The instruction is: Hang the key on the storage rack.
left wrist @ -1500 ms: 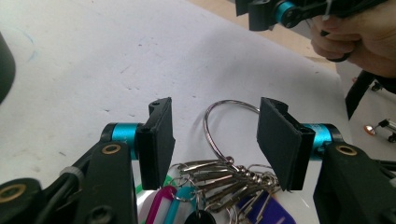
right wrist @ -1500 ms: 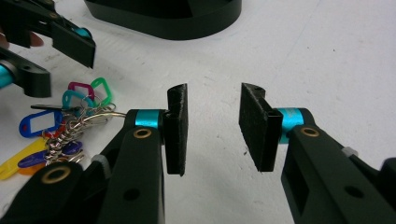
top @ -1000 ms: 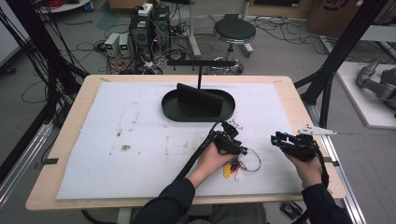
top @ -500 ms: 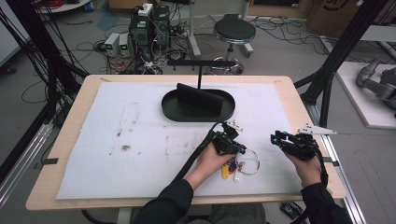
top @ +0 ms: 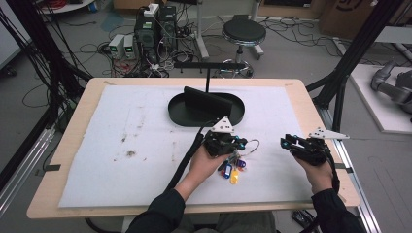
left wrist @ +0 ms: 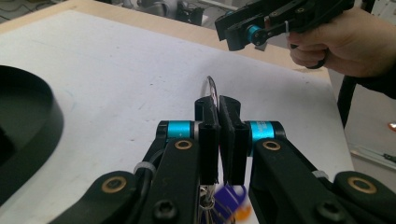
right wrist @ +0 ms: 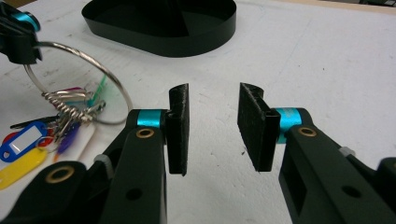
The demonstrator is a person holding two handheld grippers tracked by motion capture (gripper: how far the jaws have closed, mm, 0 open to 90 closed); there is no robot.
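Item: key ring (top: 248,144), wire loop with coloured tags (top: 230,170) hanging below. Location: desk (top: 145,145), about 5 o'clock from the black tray (top: 182,114), near the front edge.

Left claw (top: 239,142): just been closing, now clamped on the wire of the ring; in the left gripper view jaws all but together, wire arc (left wrist: 211,88) rising between them. Compared with a second ago, sits higher and a little toward 12 o'clock; ring now stands up off the sheet, tags trailing on it.

Right claw (top: 283,142): at 3 o'clock of the ring, jaws apart, nothing between; in the right gripper view, ring (right wrist: 84,79) at 10 o'clock of its pads (right wrist: 179,126), not touching.

Reading: grasp made, lift begun. Probable next step: carry toward tray at 11 o'clock, or handover to right claw. Risk: thin wire slipping between flat pads; tags swinging.
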